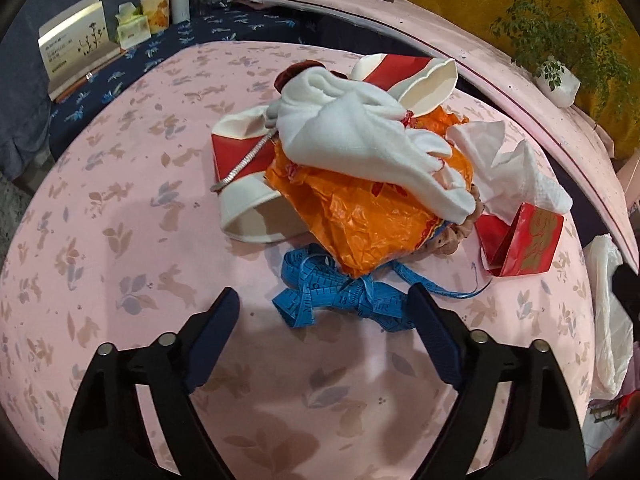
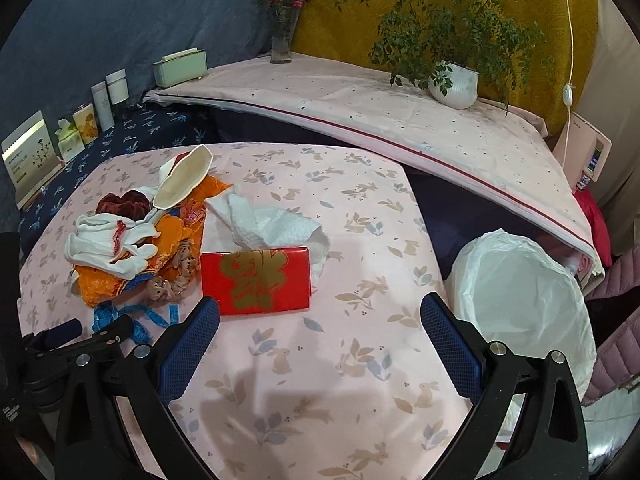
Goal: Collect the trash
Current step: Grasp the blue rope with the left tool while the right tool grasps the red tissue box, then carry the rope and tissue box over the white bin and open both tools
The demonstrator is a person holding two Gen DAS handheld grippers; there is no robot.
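your left gripper (image 1: 324, 300) hangs with jaws apart over the tangled blue tape measure (image 1: 340, 296), just below the orange wrapper (image 1: 360, 216).

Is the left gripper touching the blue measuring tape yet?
Cannot tell. In the left wrist view the left gripper is open around the blue measuring tape, and its right finger overlaps the tape's edge without showing contact or a gap.

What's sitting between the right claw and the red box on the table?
Nothing: in the right wrist view only bare rabbit-print tablecloth lies between the open right claw and the red box.
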